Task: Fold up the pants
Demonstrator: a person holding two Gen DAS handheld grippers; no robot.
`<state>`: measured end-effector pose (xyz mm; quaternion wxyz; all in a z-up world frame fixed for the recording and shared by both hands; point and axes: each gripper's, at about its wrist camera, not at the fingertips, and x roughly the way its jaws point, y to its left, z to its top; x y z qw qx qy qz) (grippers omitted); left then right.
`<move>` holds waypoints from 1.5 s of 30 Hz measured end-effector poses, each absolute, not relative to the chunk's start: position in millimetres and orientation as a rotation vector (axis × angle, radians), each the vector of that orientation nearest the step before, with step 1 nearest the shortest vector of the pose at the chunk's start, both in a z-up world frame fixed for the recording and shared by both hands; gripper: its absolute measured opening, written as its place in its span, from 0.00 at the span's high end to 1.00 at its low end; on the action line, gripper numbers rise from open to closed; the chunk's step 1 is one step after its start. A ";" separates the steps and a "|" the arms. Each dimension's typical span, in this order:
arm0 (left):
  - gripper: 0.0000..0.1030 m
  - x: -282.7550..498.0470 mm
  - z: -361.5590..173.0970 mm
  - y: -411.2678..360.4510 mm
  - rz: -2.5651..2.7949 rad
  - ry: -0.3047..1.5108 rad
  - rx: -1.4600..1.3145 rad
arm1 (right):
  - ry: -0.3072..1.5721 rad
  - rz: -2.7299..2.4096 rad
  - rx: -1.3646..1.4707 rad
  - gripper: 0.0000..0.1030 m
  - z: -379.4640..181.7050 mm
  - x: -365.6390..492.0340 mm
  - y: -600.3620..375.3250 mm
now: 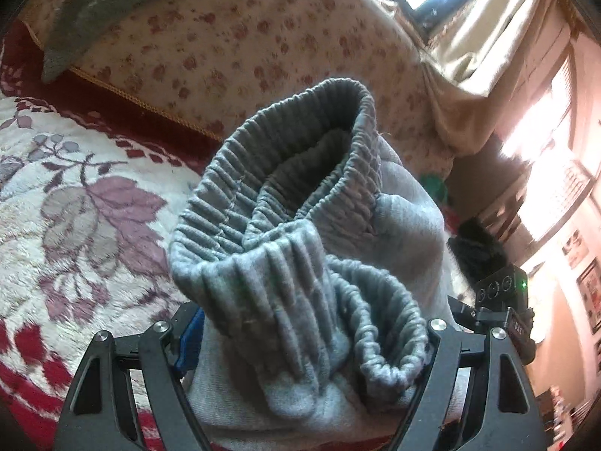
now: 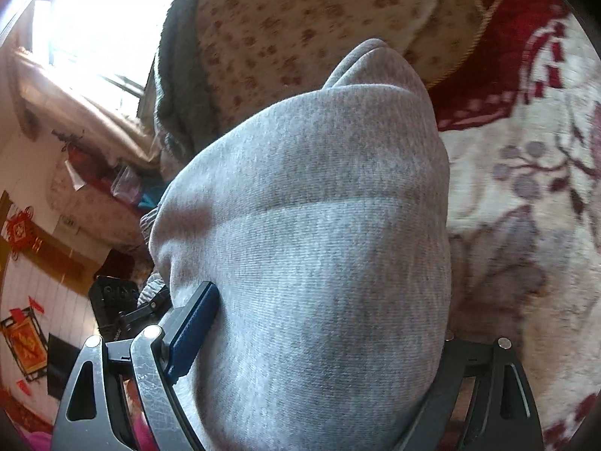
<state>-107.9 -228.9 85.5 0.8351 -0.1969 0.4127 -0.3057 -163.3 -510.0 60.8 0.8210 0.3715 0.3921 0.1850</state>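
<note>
Grey sweatpants fill both views. In the left wrist view their ribbed elastic waistband point(image 1: 293, 203) bunches up between the fingers of my left gripper point(image 1: 300, 342), which is shut on it and holds it above the bed. In the right wrist view smooth grey pants fabric point(image 2: 308, 248) bulges between the fingers of my right gripper point(image 2: 311, 342), shut on it; one blue finger pad point(image 2: 195, 330) shows at its left, the other is hidden by cloth.
A cream blanket with purple leaves and red border point(image 1: 75, 218) covers the bed below. A floral pillow point(image 1: 233, 45) lies behind, with a dark grey garment point(image 1: 94, 7) on it. Bright window and curtains point(image 1: 507, 37) at the right.
</note>
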 end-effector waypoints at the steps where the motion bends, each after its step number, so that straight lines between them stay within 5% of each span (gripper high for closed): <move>1: 0.21 -107.9 80.5 -232.4 -0.638 0.892 -0.406 | 0.847 0.377 0.797 0.11 52.3 -163.7 -513.6; 7: 0.00 -110.3 61.9 -230.9 -0.586 0.868 -0.362 | 0.859 0.265 0.772 0.00 28.6 -168.6 -523.9; 45: 0.00 -191.0 158.5 -265.5 -0.349 0.604 0.011 | 0.702 -0.008 0.355 0.00 120.1 -235.0 -464.9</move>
